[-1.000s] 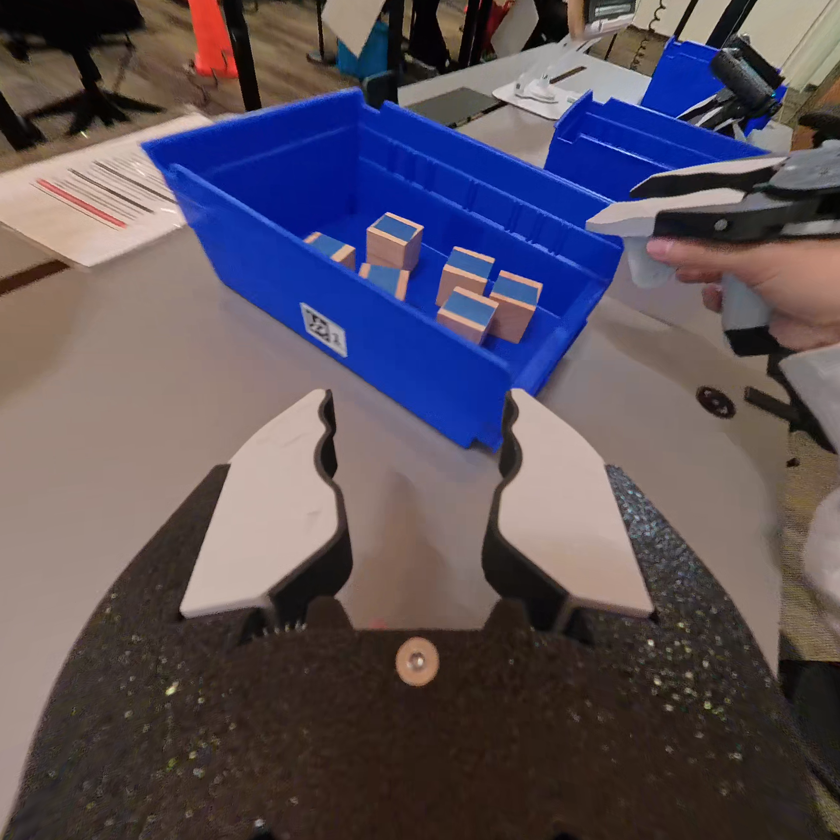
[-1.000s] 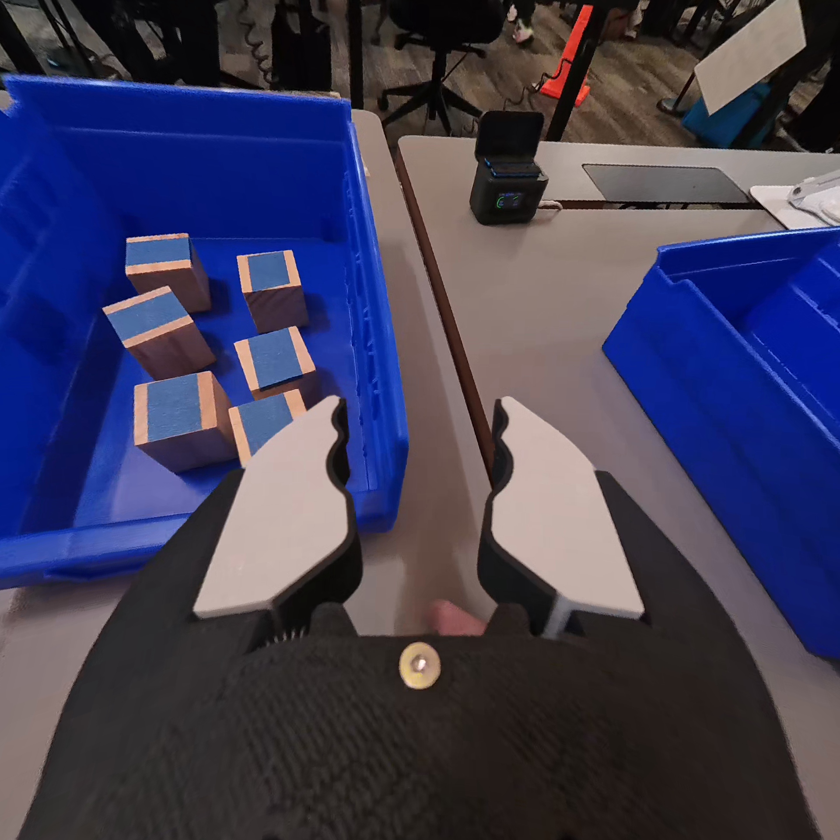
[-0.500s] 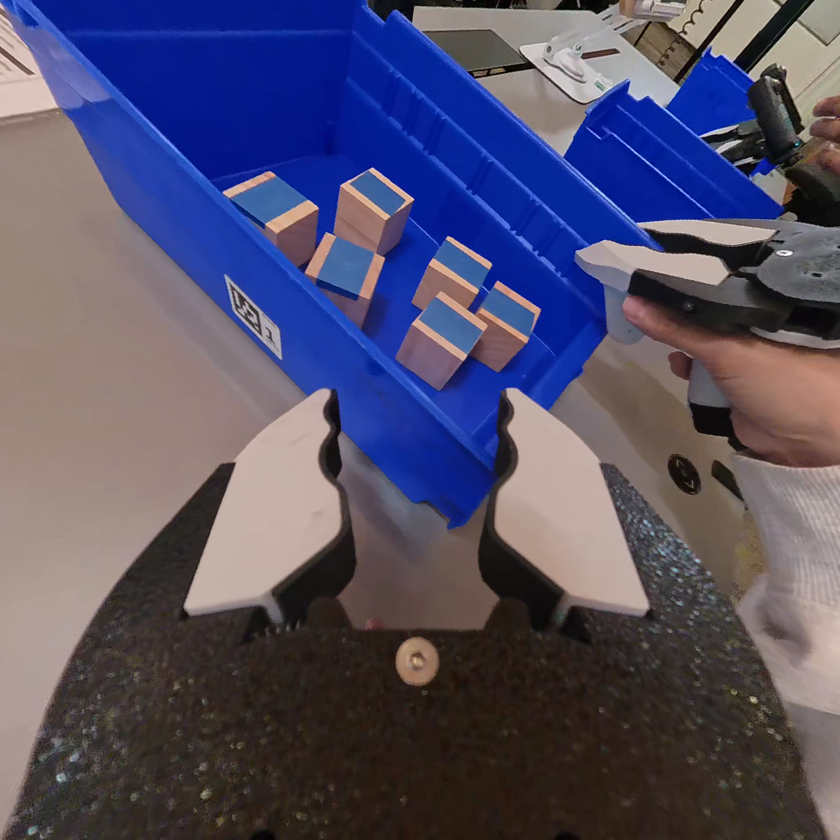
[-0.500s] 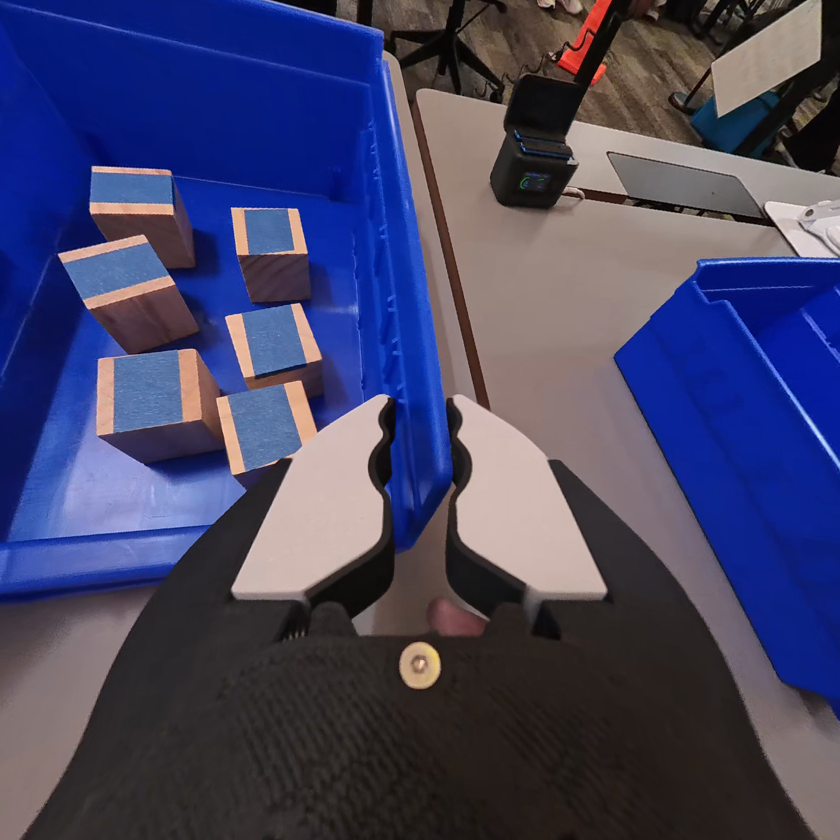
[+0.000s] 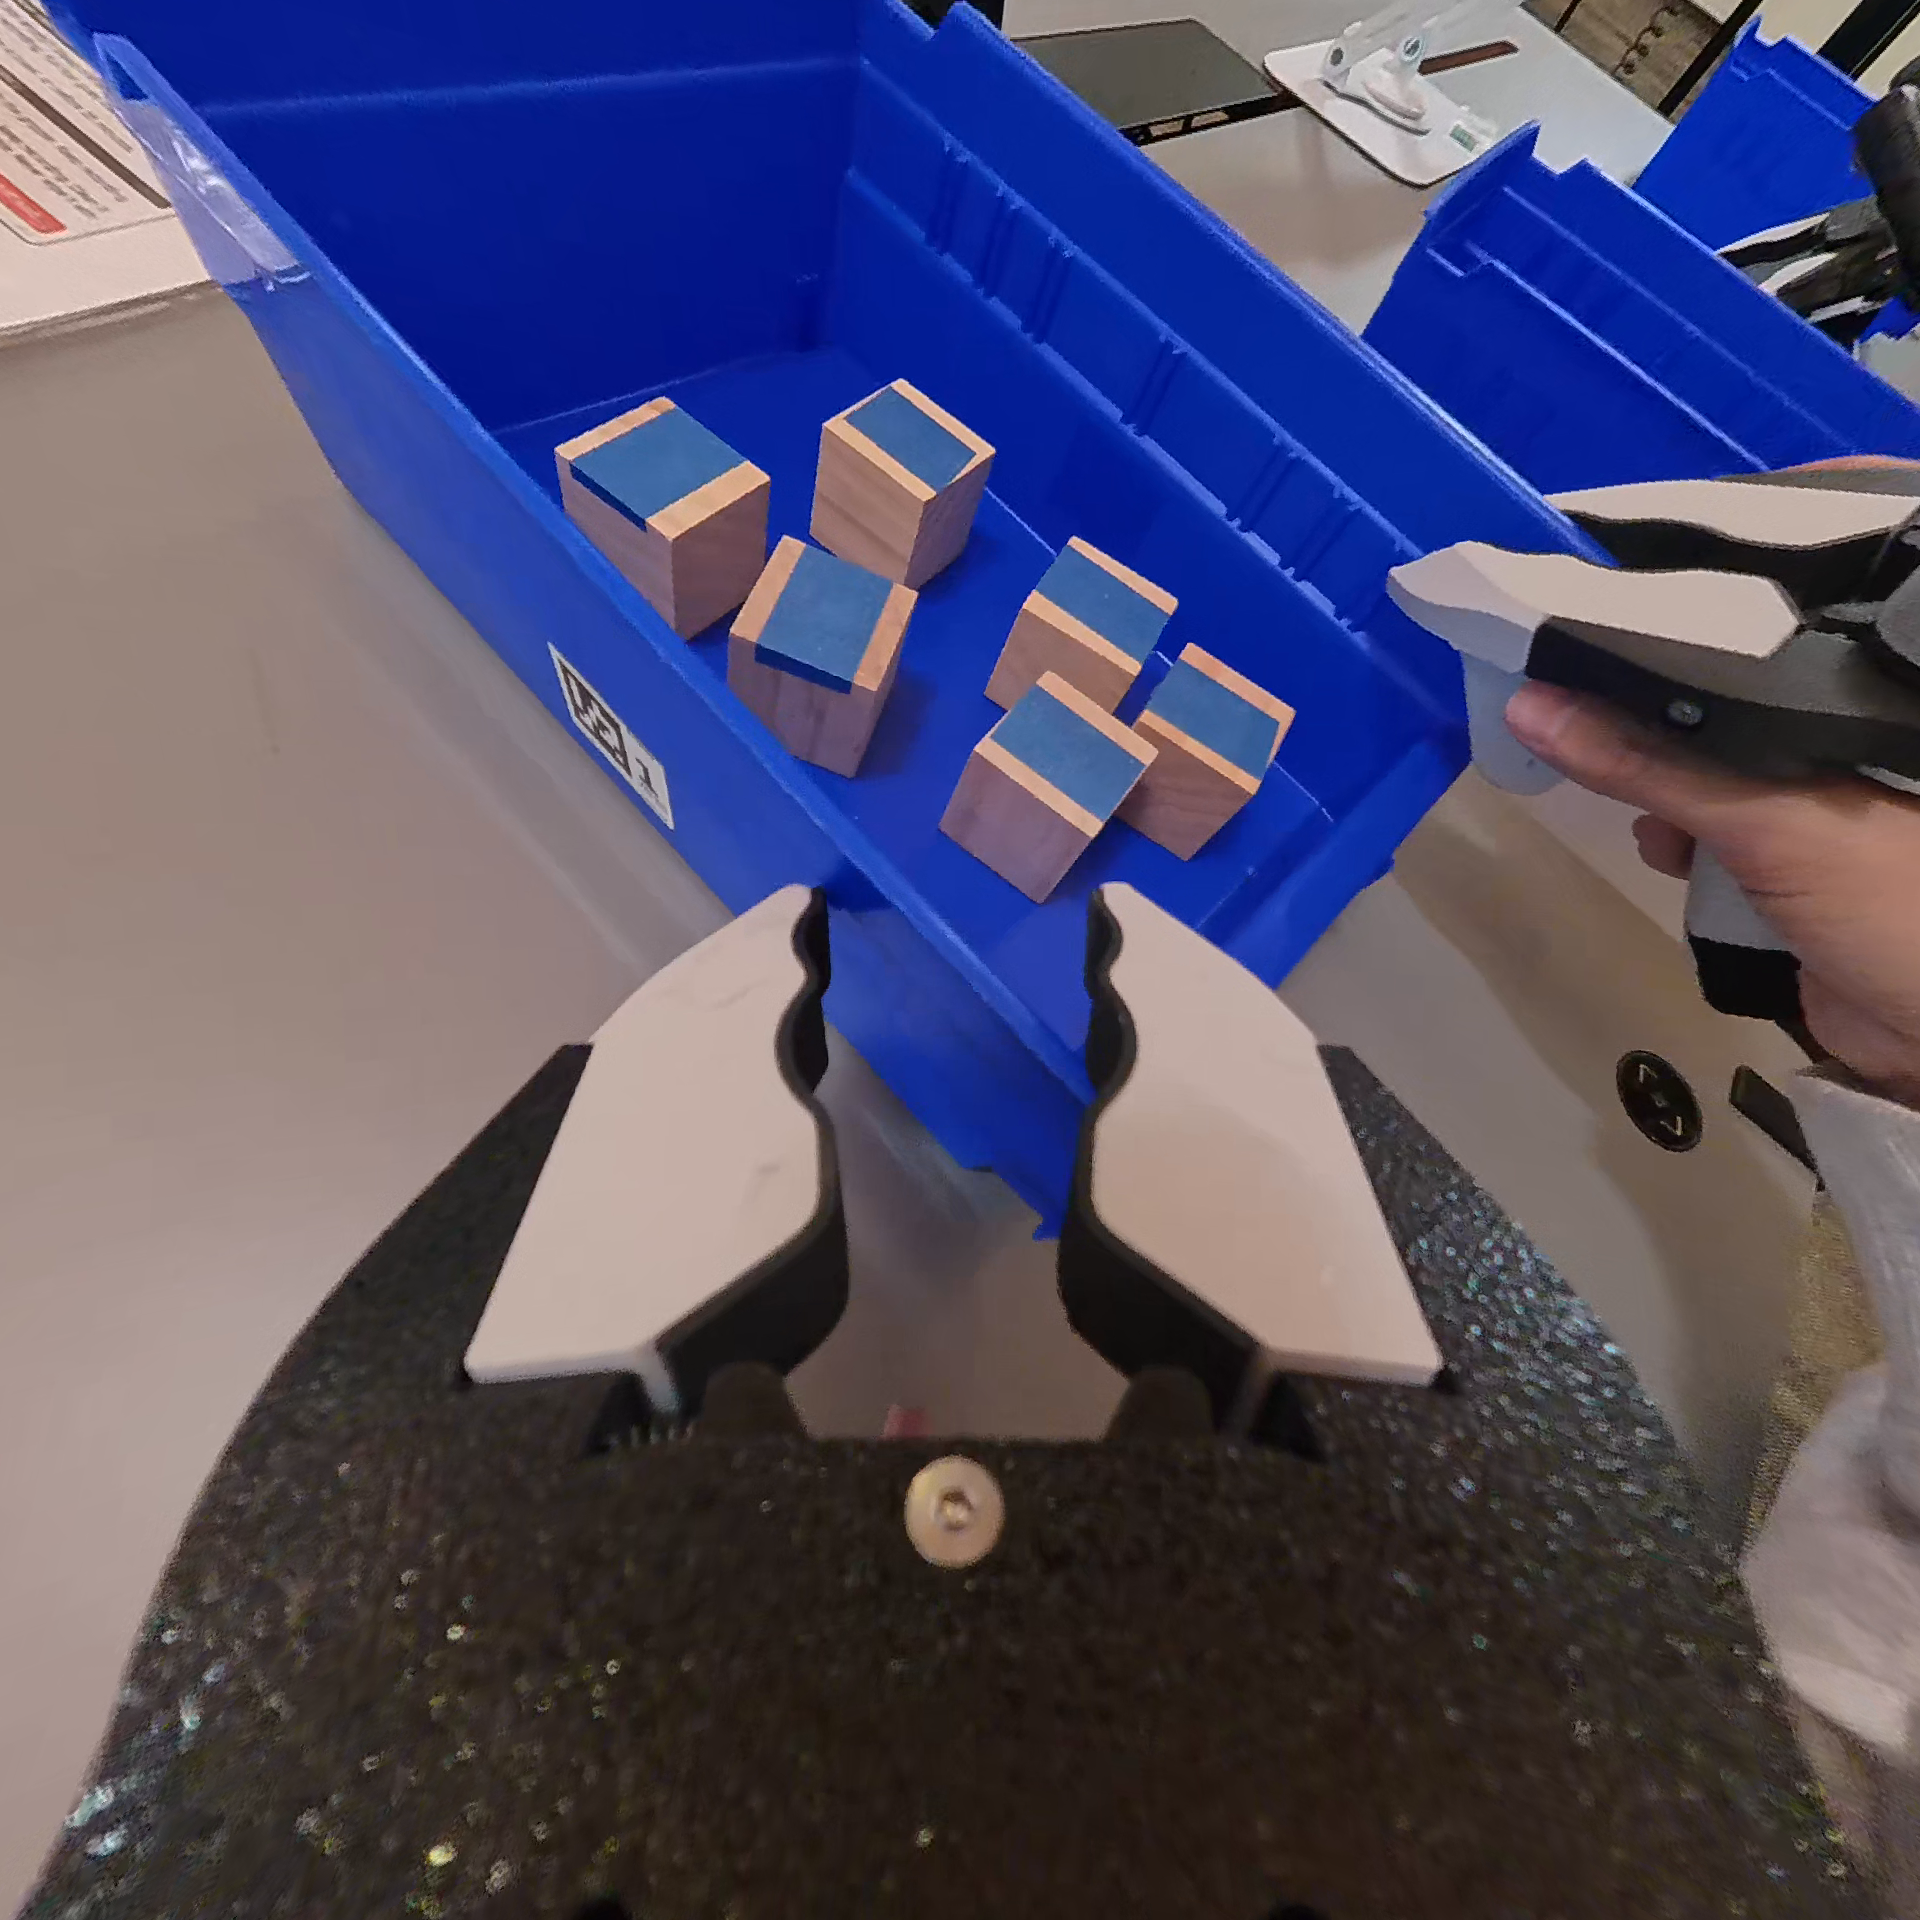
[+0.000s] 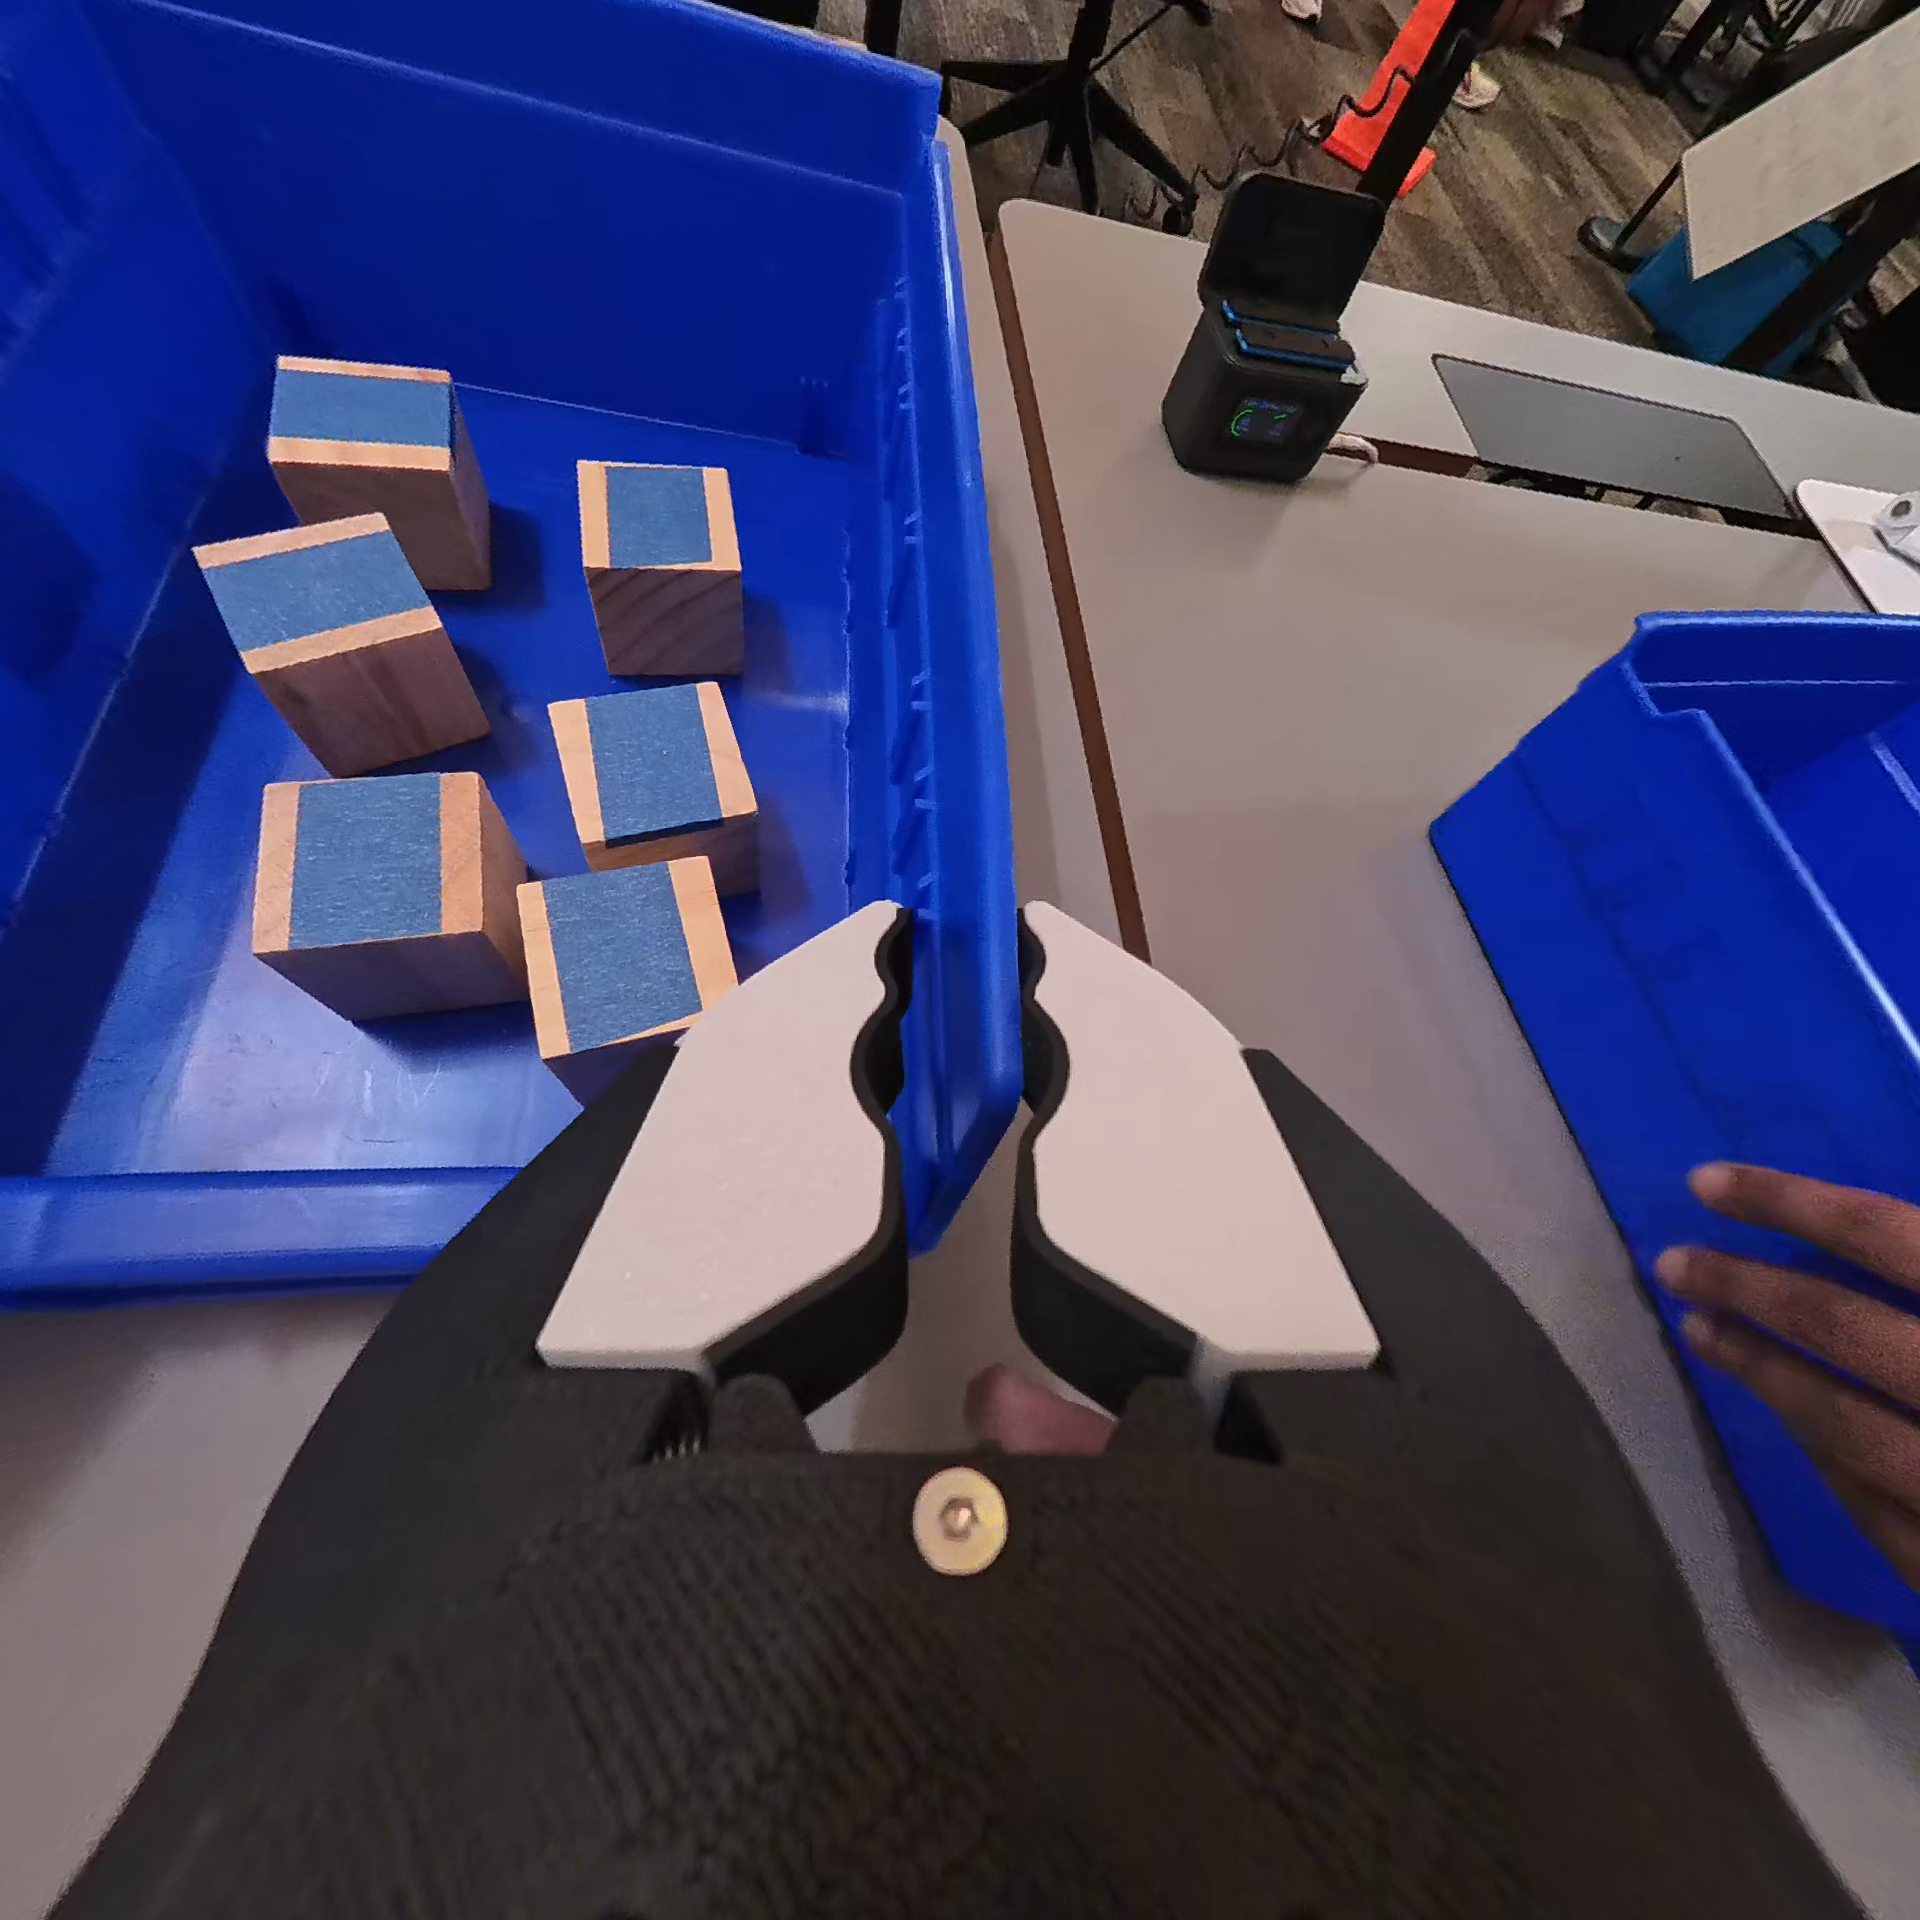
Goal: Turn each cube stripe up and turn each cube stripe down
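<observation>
Since a second ago: right gripper (image 6: 961, 925), then spread clear of the bin (image 6: 940, 665), now pinching its side wall; left gripper (image 5: 956, 914) brought up to the near corner, fingers spread wide, wall between them, not yet pinched. Likely bracing the bin before any turning. Six cubes (image 6: 655, 774) on the bin floor, every stripe up, none gripped.

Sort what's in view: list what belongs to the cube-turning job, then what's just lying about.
Job:
six striped cubes, all stripe up
blue bin holding them
right tool, shut on the bin's wall
left tool, open at the bin's corner

Lying about:
second blue bin
black charger box
printed sheet
dark pad
</observation>
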